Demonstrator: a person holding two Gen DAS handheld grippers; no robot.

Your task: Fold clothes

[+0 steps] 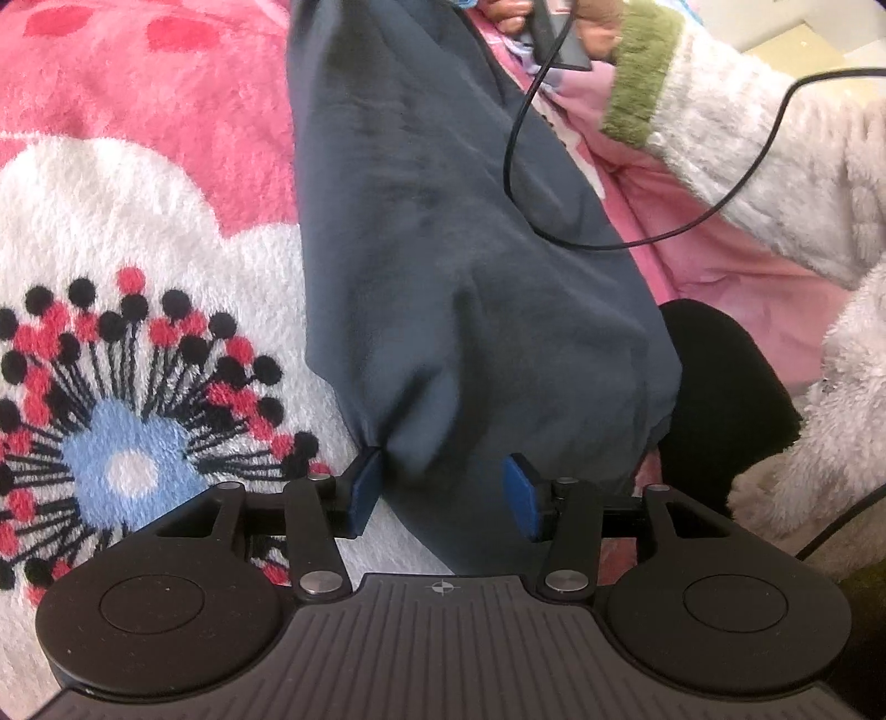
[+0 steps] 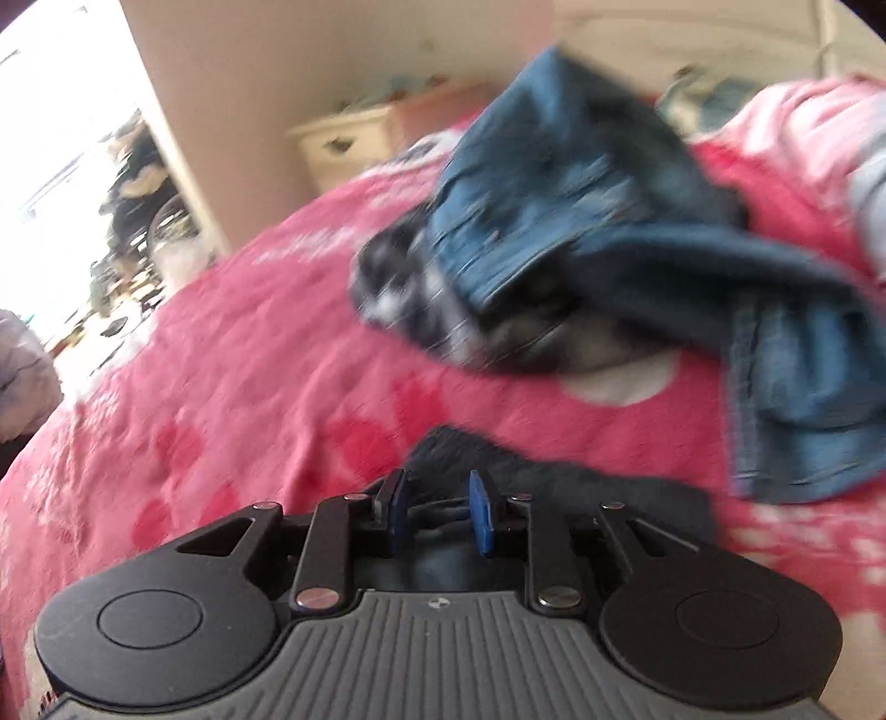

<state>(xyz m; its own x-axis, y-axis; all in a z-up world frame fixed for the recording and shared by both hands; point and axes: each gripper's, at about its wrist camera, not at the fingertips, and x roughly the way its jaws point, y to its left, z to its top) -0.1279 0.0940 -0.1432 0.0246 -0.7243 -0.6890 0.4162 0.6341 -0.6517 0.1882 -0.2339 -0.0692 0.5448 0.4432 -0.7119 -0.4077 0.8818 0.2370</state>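
Note:
A dark navy garment (image 1: 443, 232) lies stretched in a long strip over the pink flowered blanket (image 1: 138, 194). My left gripper (image 1: 443, 493) has its jaws apart with the garment's near end bunched between the blue pads. The far end runs up to my right gripper (image 1: 545, 27), seen at the top edge in the person's hand. In the blurred right wrist view, my right gripper (image 2: 440, 515) has its pads a small gap apart with dark navy cloth (image 2: 498, 471) between and just beyond them.
A pile of blue denim clothes (image 2: 637, 232) and a grey patterned piece (image 2: 410, 288) lie on the bed ahead of the right gripper. A cream dresser (image 2: 354, 144) and a wall stand behind. The person's fluffy white sleeve (image 1: 747, 166) and a black cable (image 1: 515, 155) cross the left wrist view.

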